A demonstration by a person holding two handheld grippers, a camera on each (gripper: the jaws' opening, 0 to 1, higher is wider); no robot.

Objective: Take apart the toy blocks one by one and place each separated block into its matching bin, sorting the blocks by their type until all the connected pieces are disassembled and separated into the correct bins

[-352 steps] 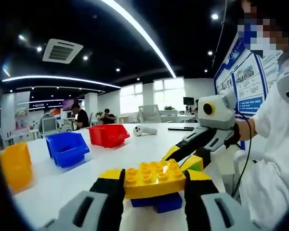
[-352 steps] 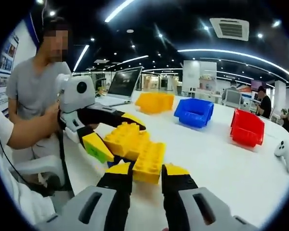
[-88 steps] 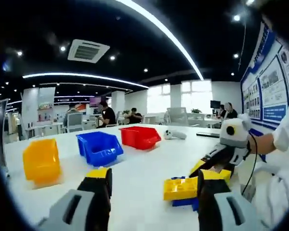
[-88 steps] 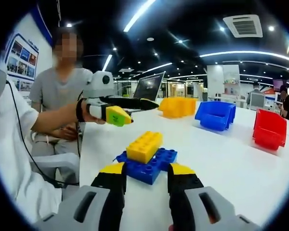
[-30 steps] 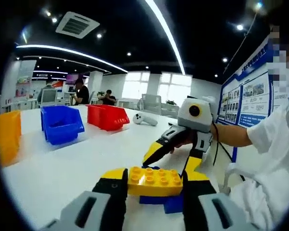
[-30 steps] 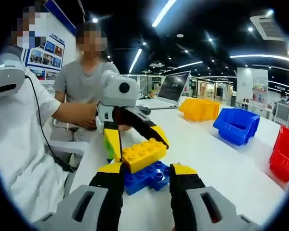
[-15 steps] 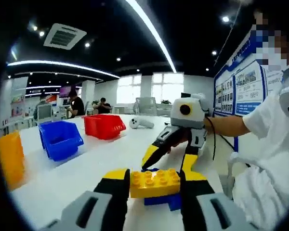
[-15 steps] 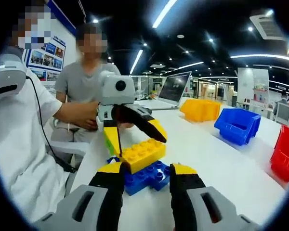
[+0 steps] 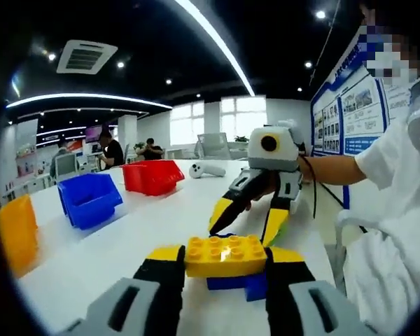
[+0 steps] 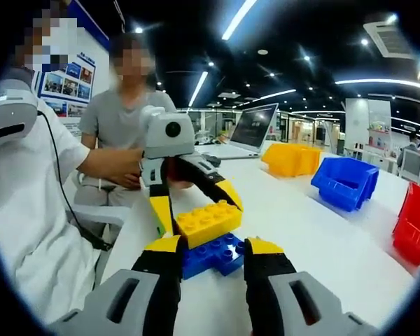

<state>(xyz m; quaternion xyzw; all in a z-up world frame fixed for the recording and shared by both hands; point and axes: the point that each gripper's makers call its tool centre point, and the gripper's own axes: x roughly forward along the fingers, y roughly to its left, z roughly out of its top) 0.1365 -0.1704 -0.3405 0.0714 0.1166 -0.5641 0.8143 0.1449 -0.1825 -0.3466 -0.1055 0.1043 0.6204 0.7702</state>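
One block [image 9: 225, 255] sits on another [image 9: 238, 283] between my left gripper [image 9: 224, 262] jaws. My right gripper [image 9: 246, 217] faces it from beyond. Three bins [image 9: 91, 199] line the table [image 9: 161, 224] to the left.

- We saw a yellow block [image 9: 225, 255] stacked on a blue block [image 9: 236, 283].
- We noted the left gripper [image 9: 222, 260] had black jaws with yellow tips on a grey body.
- The right gripper [image 10: 211, 253] had the same colours, black, yellow and grey.
- We logged a yellow bin [image 10: 290, 158], a blue bin [image 10: 343, 183] and a red bin [image 10: 413, 224].
- The table [image 9: 154, 224] was white.
- We saw a white controller [image 9: 208, 169] and a grey-shirted person [image 10: 122, 115].
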